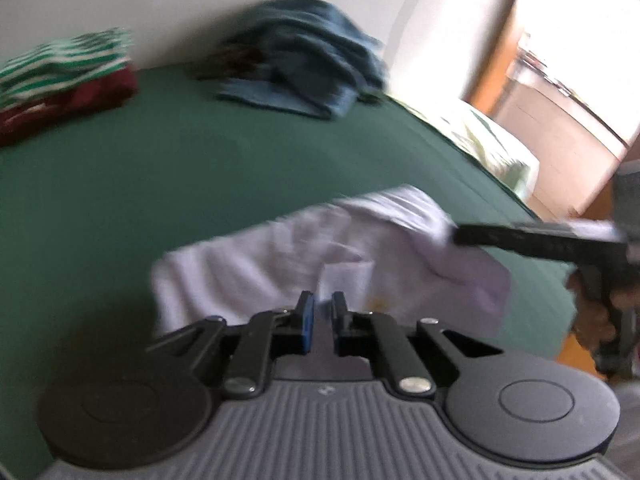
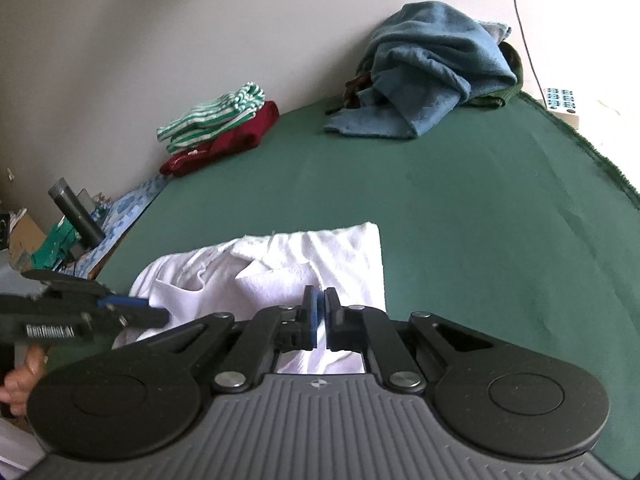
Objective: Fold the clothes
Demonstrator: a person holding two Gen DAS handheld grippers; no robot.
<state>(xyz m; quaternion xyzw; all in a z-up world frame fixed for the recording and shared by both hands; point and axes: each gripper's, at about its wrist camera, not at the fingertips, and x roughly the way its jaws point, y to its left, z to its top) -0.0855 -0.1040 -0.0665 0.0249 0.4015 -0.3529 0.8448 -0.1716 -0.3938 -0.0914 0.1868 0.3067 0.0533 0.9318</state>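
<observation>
Left wrist view, blurred by motion, shows the white cotton garment (image 1: 320,256) lying partly folded on the dark green cloth-covered counter (image 1: 160,184), near its front edge. The left gripper (image 1: 323,304) is seen with its jaws drawn nearly together; only a narrow slit remains between the blue pads, and no fabric is visibly caught there, though the blur prevents certainty. The right gripper (image 1: 456,234) is seen edge-on at the garment's right end, touching or just over the cloth.

In the right wrist view the right gripper (image 2: 321,304) is likewise narrowed to a slit above the white garment (image 2: 304,256), with nothing visibly pinched. The left gripper (image 2: 160,314) sits at the garment's left edge.

Further back, a folded green-and-white striped top (image 2: 212,120) rests on a folded maroon garment (image 2: 224,140); a crumpled blue towel heap (image 2: 432,68) lies well apart.

Risk assessment: if the next fold is begun with both grippers closed on nothing, the cloth will be pushed rather than lifted, and the existing fold, judged loose and uneven, may be rumpled or dragged toward the counter edge.
</observation>
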